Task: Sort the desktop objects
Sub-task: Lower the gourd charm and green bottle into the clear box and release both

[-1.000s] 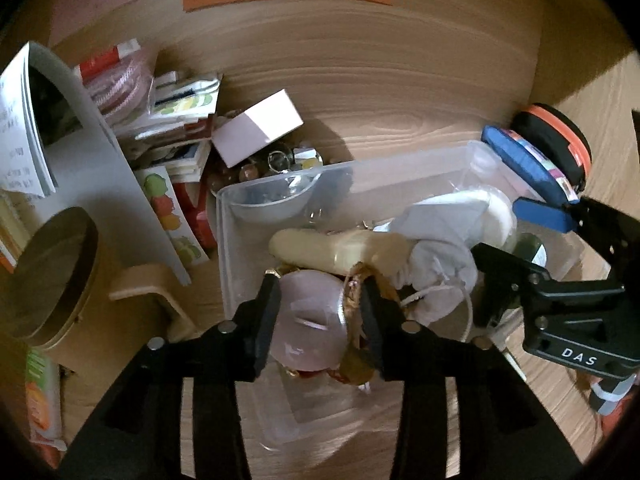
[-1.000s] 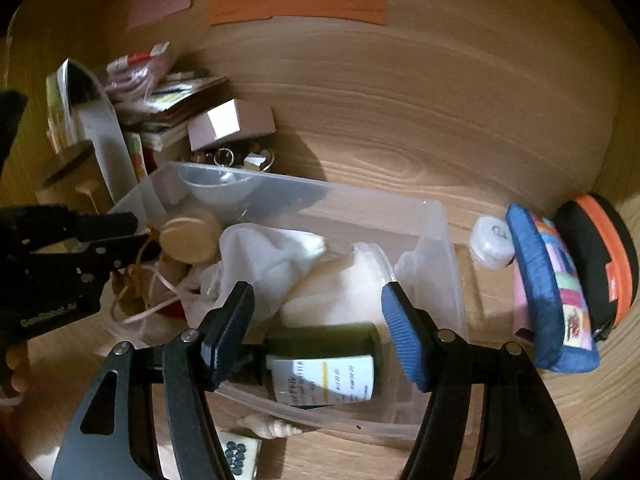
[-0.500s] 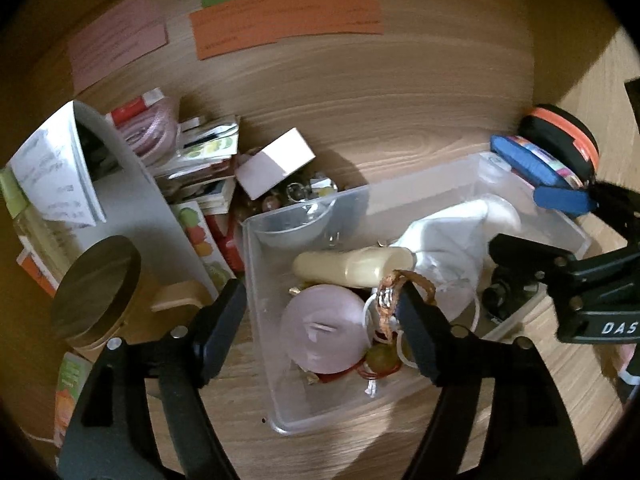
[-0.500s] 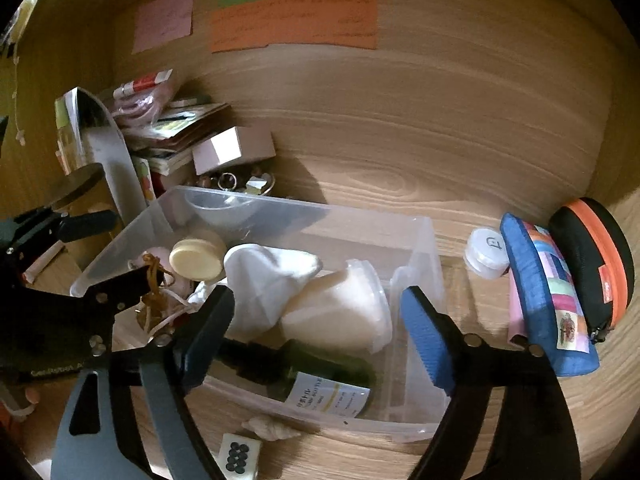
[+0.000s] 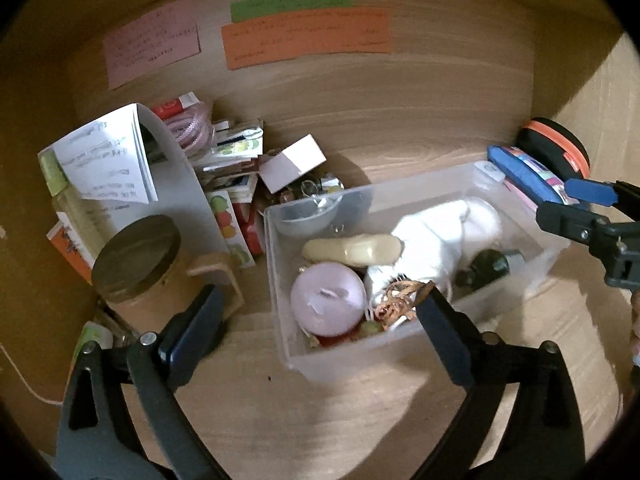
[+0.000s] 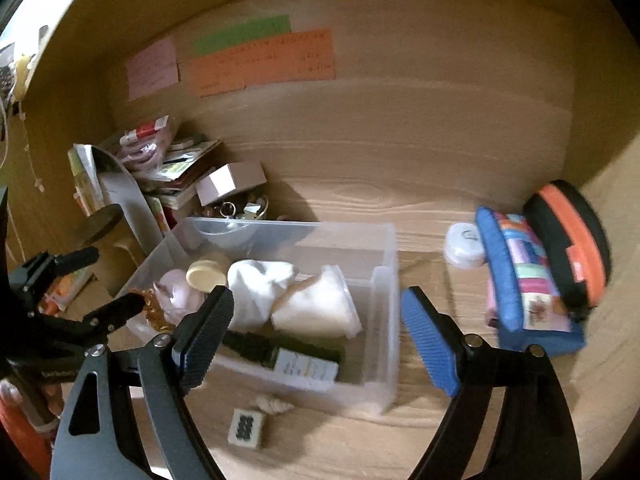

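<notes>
A clear plastic bin (image 5: 280, 280) stands on the wooden desk and also shows in the right wrist view (image 6: 384, 280). It holds a pink round case (image 5: 326, 298), a cream tube (image 5: 352, 249), white cloth (image 5: 432, 240), a dark green bottle (image 6: 296, 356) and a tangle of brown bracelets (image 5: 400, 304). My left gripper (image 5: 316, 320) is open above the bin's near end, its right finger beside the bracelets. My right gripper (image 6: 316, 332) is open over the bin's near right corner.
A brown jar with a dark lid (image 5: 136, 256), papers and small boxes (image 5: 236, 160) crowd the left. A blue pouch (image 6: 524, 280), an orange-black case (image 6: 572, 240) and a white pot (image 6: 464, 244) sit right of the bin. A mahjong tile (image 6: 245, 427) and shell (image 6: 272, 403) lie in front.
My left gripper opened from around the pink case and bracelets, leaving them in the bin, and drew back. My right gripper also pulled back and up from the bin.
</notes>
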Demonstrator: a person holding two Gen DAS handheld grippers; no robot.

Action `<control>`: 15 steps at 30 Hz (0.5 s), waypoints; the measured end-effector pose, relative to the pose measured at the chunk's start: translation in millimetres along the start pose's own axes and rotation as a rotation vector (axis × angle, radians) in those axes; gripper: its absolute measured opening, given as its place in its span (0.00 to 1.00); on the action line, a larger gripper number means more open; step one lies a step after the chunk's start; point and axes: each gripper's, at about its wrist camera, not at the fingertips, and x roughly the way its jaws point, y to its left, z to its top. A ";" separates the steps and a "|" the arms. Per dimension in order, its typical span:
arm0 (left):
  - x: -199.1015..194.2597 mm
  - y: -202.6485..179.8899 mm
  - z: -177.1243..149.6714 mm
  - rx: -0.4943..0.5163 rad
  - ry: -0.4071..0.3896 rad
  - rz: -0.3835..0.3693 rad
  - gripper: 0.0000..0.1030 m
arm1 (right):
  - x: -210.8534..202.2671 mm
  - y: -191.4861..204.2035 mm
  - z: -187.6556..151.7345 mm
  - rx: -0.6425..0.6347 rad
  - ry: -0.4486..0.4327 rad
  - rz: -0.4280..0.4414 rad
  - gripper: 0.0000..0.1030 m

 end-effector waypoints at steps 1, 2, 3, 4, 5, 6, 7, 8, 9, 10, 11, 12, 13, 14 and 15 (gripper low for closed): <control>-1.6 -2.7 -2.2 0.002 0.003 -0.005 0.95 | -3.5 0.4 -3.4 -0.008 0.000 -0.009 0.81; -3.7 -5.6 -4.7 0.002 0.007 -0.011 0.95 | -7.1 0.8 -8.4 -0.016 0.002 -0.016 0.81; -6.0 -8.5 -7.3 0.001 0.010 -0.020 0.95 | -8.9 0.1 -12.1 -0.018 0.006 -0.018 0.81; -6.9 -11.6 -9.7 0.001 0.015 -0.031 0.95 | -9.5 -0.6 -15.2 -0.018 0.011 -0.019 0.81; -8.1 -16.1 -12.9 0.003 0.022 -0.046 0.96 | -10.7 -1.8 -19.5 -0.015 0.017 -0.019 0.81; -9.0 -20.5 -15.7 0.007 0.029 -0.056 0.96 | -11.5 -3.5 -24.0 -0.011 0.024 -0.021 0.81; -8.9 -24.7 -18.0 0.012 0.035 -0.063 0.96 | -12.3 -5.0 -27.5 -0.008 0.030 -0.021 0.81; -8.2 -30.5 -21.0 0.020 0.046 -0.069 0.96 | -12.1 -7.3 -32.2 -0.004 0.039 -0.022 0.81; -7.0 -35.3 -23.3 0.028 0.056 -0.076 0.96 | -12.0 -9.0 -34.9 0.000 0.044 -0.023 0.81; -6.2 -39.3 -25.5 0.031 0.065 -0.083 0.96 | -12.3 -11.9 -38.7 0.007 0.050 -0.024 0.81; -3.9 -44.4 -28.3 0.031 0.080 -0.096 0.96 | -11.5 -14.5 -42.4 0.012 0.060 -0.021 0.81; -1.8 -48.9 -30.5 0.031 0.093 -0.111 0.96 | -11.2 -17.1 -45.7 0.017 0.065 -0.019 0.81; 0.2 -53.7 -32.6 0.031 0.107 -0.127 0.96 | -11.4 -19.5 -48.7 0.021 0.066 -0.018 0.81; 3.5 -59.8 -34.8 0.034 0.121 -0.140 0.96 | -11.9 -23.3 -52.0 0.026 0.062 -0.020 0.81; 6.1 -65.1 -36.3 0.040 0.129 -0.138 0.96 | -11.3 -24.6 -53.2 0.029 0.060 -0.021 0.81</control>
